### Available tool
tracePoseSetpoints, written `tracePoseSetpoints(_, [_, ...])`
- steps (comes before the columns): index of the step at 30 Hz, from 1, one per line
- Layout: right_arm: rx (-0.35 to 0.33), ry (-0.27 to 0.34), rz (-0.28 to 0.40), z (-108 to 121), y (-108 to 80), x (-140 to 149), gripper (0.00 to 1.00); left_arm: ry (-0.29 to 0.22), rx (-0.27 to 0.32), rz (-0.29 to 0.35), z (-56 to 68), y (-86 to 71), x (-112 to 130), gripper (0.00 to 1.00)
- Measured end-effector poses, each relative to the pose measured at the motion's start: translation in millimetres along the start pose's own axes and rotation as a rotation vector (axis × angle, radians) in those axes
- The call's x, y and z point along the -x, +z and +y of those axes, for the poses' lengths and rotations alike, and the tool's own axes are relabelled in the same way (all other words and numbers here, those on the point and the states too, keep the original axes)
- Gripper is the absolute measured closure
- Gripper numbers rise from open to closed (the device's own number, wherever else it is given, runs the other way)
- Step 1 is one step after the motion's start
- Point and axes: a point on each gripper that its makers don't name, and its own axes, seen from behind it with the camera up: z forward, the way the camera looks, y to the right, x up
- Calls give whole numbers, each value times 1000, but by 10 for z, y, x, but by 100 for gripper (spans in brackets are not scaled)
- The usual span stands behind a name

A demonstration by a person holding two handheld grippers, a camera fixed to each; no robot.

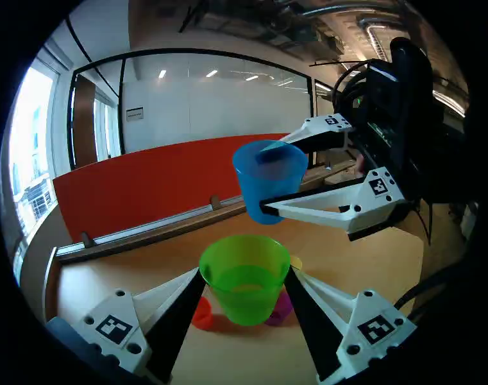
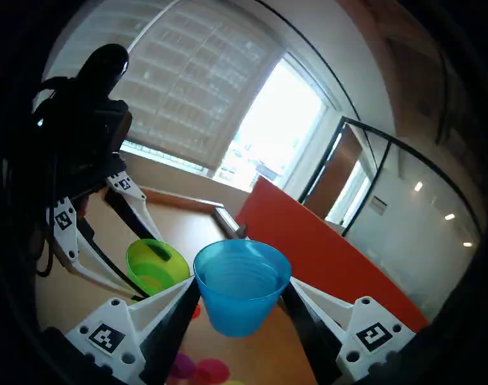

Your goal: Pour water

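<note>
At the wooden tabletop [image 1: 346, 256], left tongs [image 1: 244, 276] clasped a green cup [image 1: 244, 285]; right tongs [image 2: 242, 285] clasped a blue cup [image 2: 242, 292], higher, just beyond it (any water hard to make out). A red cup [image 1: 203, 314] sat half-hidden behind.

Nothing legible from where I stand: the white fingers [image 1: 151, 301] bear only black-and-white square code markers [image 1: 113, 328], and the small wall plaque [image 1: 134, 113] is too blurred.
</note>
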Motion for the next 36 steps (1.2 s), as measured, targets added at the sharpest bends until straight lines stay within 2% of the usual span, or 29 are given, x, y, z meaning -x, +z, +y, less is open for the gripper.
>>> tracePoseSetpoints(7, [-1,115,-12,-16,-35,93,11,1,-3,-1,-18,-11,12,14])
tracePoseSetpoints(13, [-3,188,-30,-58,-54,166,11,0,-5,-1,-29,-18,13,14])
tracePoseSetpoints(36, [28,279,-84,-121,-158,411,11,2,-7,-33,-61,-1,187,14])
